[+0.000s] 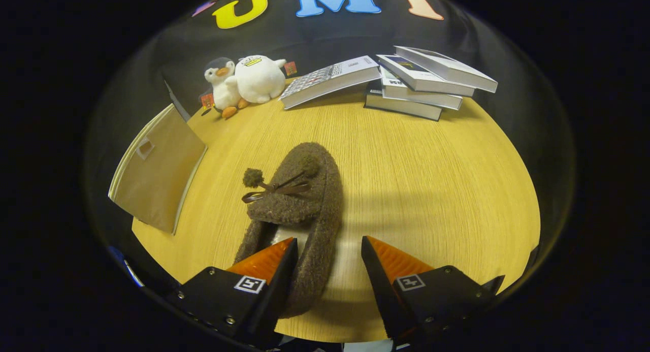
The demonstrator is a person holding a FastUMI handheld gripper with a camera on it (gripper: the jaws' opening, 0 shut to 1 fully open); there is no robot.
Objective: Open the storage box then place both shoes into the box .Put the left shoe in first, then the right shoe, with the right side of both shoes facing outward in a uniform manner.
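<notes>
fuzzy brown slipper (299, 210), bow with pompoms; tool (329, 253) spread wide, gripping nothing.

Staged recording booth, black cloth wall (152, 77) behind a round wooden table (431, 189), plush penguins (246, 83) and stacked books (421, 85) as homely props

Fuzzy brown slipper (299, 210), light wood-grain table (431, 189), perhaps beige box (157, 174)
</notes>
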